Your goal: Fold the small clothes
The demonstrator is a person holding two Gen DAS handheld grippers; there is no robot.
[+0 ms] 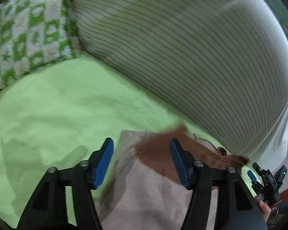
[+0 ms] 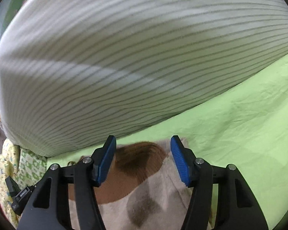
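Both grippers, left gripper (image 1: pixel 142 161) and right gripper (image 2: pixel 143 159), stand apart, empty, above the garment (image 1: pixel 144 191); near the striped pillow (image 1: pixel 182 48); pinch one layer only, evenly.

Both wrist views share garment (image 1: pixel 144 191).

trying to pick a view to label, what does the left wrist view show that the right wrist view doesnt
Only the left wrist view shows the large green-and-white checked pillow and the other tongs at its right edge.

Only the right wrist view shows a yellow patterned cloth at far left.

Both show the striped pillow, the green sheet and the beige garment with its brown ribbed part, lying under open tongs whose pads touch nothing.
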